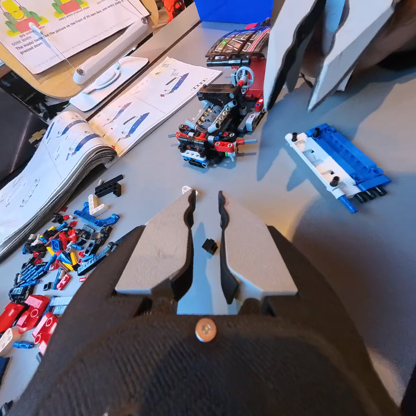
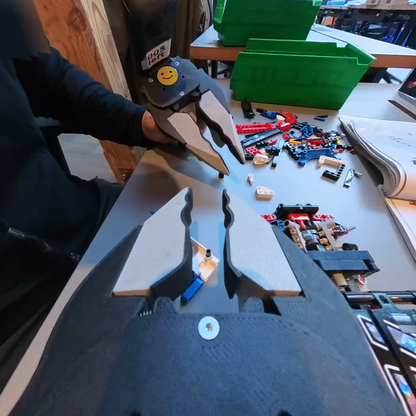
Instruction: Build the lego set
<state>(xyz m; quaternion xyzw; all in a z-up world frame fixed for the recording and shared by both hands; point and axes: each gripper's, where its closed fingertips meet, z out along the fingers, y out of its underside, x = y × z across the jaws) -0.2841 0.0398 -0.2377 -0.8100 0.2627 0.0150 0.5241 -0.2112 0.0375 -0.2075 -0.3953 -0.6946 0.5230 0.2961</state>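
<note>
We see two grippers, both empty. The left gripper (image 1: 207, 193) hangs over the grey desk (image 1: 337, 258) with its fingers (image 1: 166, 243) moderately apart, and one small black brick (image 1: 209, 246) lies on the desk between them. The right gripper (image 2: 207, 191) also has its fingers (image 2: 256, 252) parted; they hide most of the blue-and-white panel (image 2: 206, 262) beneath, which lies in full sight in the left wrist view (image 1: 337, 166), right of the brick. Beyond the brick stands one half-built car chassis (image 1: 216, 126), its rear cut off by the right gripper's fingers. Left of the brick sprawls a pile of loose pieces (image 1: 60, 245), too jumbled to count. Beyond the pile lies one open instruction booklet (image 1: 108, 126). In the right wrist view, two green bins (image 2: 297, 74) stand farthest off.
</note>
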